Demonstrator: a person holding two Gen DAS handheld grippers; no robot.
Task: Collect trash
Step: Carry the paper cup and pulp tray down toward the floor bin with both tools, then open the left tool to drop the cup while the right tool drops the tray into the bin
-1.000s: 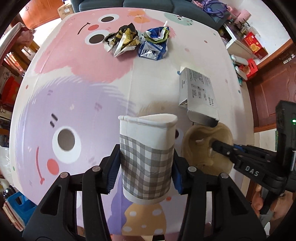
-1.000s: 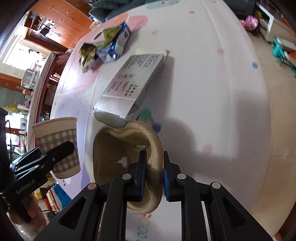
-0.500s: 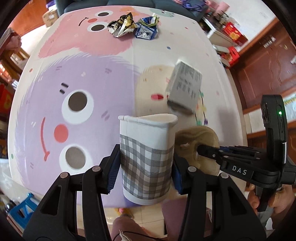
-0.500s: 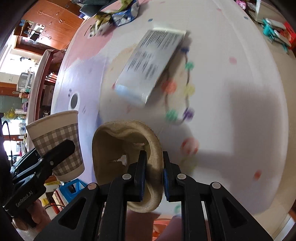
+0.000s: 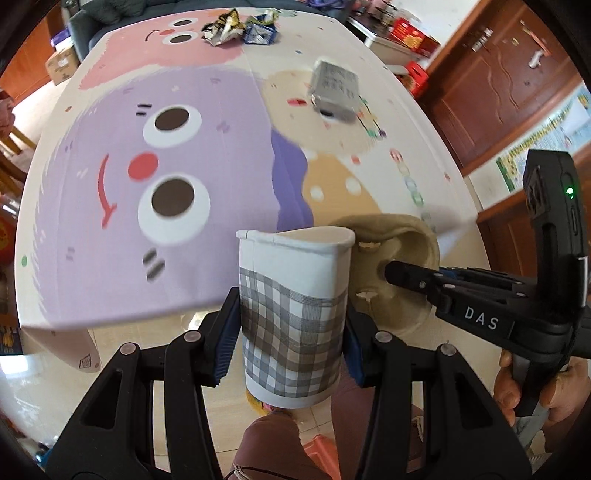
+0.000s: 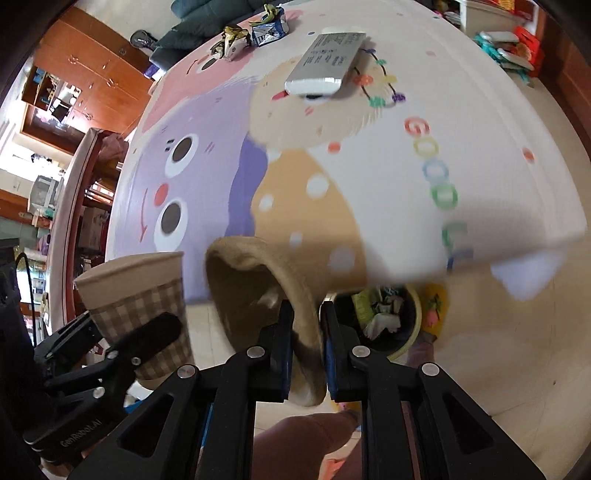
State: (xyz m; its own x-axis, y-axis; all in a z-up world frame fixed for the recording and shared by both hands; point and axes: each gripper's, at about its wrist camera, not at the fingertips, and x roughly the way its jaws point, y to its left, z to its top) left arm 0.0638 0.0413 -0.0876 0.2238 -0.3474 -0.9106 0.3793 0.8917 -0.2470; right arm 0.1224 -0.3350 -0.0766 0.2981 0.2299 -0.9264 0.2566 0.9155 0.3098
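While the left gripper [image 5: 291,334] clamps its jaws on the checked cup [image 5: 293,314], upright off the near edge of the bench [image 5: 92,258], the right gripper [image 6: 306,343] pinches the rim of a brown pulp tray [image 6: 258,284] beside it. Below sits a bin [image 6: 384,317] with trash. A box [image 5: 334,90] and wrappers [image 5: 240,29] lie on the bench.

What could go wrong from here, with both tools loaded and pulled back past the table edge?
The right tool pinches only the rim of the brown pulp tray, so it may twist loose before reaching the trash bin. The paper cup is already squeezed oval by the left tool; it may buckle and slip.
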